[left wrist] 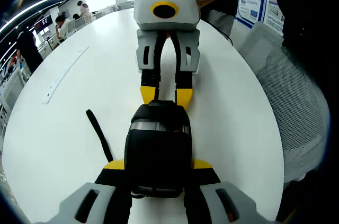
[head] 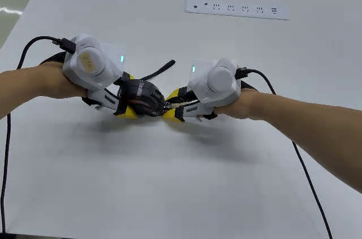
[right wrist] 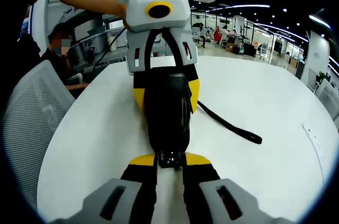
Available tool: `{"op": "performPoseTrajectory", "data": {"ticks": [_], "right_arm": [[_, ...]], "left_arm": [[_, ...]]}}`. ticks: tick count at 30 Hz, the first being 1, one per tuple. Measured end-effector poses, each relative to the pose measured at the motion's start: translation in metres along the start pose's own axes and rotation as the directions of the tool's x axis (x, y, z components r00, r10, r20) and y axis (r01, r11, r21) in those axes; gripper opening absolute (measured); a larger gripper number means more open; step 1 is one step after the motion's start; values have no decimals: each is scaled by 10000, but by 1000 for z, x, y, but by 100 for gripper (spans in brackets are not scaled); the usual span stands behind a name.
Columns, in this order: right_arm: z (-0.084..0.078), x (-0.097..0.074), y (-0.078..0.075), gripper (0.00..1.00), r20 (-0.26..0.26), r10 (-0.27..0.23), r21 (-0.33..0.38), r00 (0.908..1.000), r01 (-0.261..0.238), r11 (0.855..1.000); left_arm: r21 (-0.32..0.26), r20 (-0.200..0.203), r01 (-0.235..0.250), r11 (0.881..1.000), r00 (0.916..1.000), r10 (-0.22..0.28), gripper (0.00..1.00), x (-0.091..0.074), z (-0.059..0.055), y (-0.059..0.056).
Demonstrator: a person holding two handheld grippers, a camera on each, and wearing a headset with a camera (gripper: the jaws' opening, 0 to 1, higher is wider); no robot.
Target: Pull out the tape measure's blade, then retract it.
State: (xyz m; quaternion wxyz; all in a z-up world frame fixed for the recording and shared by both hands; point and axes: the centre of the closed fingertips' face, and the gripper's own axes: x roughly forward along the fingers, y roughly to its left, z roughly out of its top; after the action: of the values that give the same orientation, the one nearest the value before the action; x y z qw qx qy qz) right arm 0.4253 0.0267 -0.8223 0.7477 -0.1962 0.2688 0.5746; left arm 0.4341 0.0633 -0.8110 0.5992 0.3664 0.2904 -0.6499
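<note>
A black tape measure (head: 144,98) lies low over the white table (head: 169,182), its black wrist strap (head: 161,70) trailing away behind it. My left gripper (head: 129,103) is shut on its case, whose sides (left wrist: 159,155) sit between the yellow tips. Facing it from the right, my right gripper (head: 171,109) is shut on the blade's end hook (right wrist: 169,158) at the case mouth. In the left gripper view the right gripper (left wrist: 166,96) meets the case head-on. No length of blade shows between hook and case (right wrist: 167,113).
A white power strip (head: 236,8) lies at the far side of the table. Black cables (head: 305,165) run back from both grippers along the table. A mesh chair (left wrist: 286,91) stands beside the table edge, and people sit in the room beyond.
</note>
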Motion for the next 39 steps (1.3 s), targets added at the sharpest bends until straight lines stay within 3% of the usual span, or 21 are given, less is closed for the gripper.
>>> {"op": "performPoseTrajectory", "data": {"ticks": [11, 39], "right_arm": [[0, 0, -2, 12, -151, 173, -416, 9997, -179, 9990], [-1, -7, 0, 11, -353, 268, -965, 9990, -301, 9949]], "left_arm": [[25, 64, -36, 10000, 10000, 36, 35, -1, 0, -1], [-193, 253, -65, 9998, 9997, 70, 35, -1, -1, 0]]}}
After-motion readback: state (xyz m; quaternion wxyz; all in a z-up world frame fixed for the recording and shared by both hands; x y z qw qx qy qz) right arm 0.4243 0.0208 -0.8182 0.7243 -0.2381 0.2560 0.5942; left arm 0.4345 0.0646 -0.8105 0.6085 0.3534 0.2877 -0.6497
